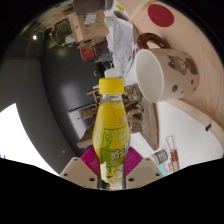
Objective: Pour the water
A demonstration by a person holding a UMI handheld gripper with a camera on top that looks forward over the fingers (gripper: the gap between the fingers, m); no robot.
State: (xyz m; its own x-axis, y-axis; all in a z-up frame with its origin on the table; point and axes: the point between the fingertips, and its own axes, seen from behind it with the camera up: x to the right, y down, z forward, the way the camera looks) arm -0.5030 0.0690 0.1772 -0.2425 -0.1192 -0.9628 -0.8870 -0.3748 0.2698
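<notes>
The tongs (112, 176) are clamped on a yellow bottle (112, 128): the bottle body fills the space between the two fingers, with a magenta pad (92, 160) pressed against its lower left flank and the opposite finger (138, 166) against its right flank, no gap visible on either side. The bottle's long axis runs straight ahead from the tongs, in line with the fingers, and ends in a yellow cap or neck (112, 87) at the far end; whether the cap is on or off cannot be resolved. The receiving vessel is a white mug (163, 74) with a patterned wall, located beyond the bottle's neck and offset to the right of the finger axis. The mug's open mouth (149, 74) faces toward the bottle neck, and the whole background appears rotated, which suggests the tongs and bottle are tilted relative to the table (205, 60) that carries the mug. The governing relation for the next move is the neck-to-rim offset: the neck sits just beside the near edge of the mug mouth, slightly short and left of it. Judged from this, the pour is being set up; the neck likely needs to come further right, over the opening, before tilt increases. Risk: liquid falling short of the rim.
</notes>
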